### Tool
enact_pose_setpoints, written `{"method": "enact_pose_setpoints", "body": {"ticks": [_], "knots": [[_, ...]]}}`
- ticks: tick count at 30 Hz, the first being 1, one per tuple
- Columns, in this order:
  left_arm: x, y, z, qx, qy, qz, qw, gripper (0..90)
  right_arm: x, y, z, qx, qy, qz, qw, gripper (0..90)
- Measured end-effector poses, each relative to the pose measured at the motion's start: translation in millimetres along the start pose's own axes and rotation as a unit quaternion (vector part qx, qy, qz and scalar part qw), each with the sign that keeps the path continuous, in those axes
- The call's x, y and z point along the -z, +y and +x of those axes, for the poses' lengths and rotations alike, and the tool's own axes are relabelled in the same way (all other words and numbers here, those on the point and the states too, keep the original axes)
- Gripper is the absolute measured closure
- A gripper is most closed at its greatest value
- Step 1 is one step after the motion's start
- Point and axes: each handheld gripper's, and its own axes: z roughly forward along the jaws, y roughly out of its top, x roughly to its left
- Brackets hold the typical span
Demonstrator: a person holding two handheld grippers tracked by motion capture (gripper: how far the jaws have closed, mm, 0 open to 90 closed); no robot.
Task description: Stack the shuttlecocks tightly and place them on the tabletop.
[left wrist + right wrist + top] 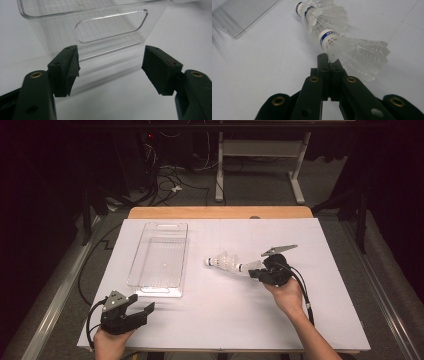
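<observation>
Shuttlecocks, white-feathered with blue-banded cork tips and nested in a short stack (329,30), lie on the white table (225,320) near its middle. The right gripper (329,58), at 4 o'clock from them, has its jaws pressed together on the feather edge of the nearest one, probably to lift the stack. At 7 o'clock the left gripper (110,67) waits empty, jaws spread wide. Beyond it lies the clear rectangular plastic bin (100,27), seemingly the destination. How firmly the feathers are pinched is hard to judge.
</observation>
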Motion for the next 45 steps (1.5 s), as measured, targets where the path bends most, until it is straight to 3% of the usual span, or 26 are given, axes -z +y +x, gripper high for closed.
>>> {"method": "enact_pose_setpoints", "body": {"ticks": [26, 45], "knots": [[-0.6, 0.0, -1.0, -0.002, -0.001, 0.002, 1.0000, 30.9, -13.3, 4.8, -4.9, -0.008, 0.002, 0.003, 1.0000, 90.0], [-0.7, 0.1, -0.3, -0.002, 0.000, 0.002, 1.0000, 30.9, -25.0, 13.5, 1.2, -0.003, 0.008, 0.005, 0.9999, 90.0]]}}
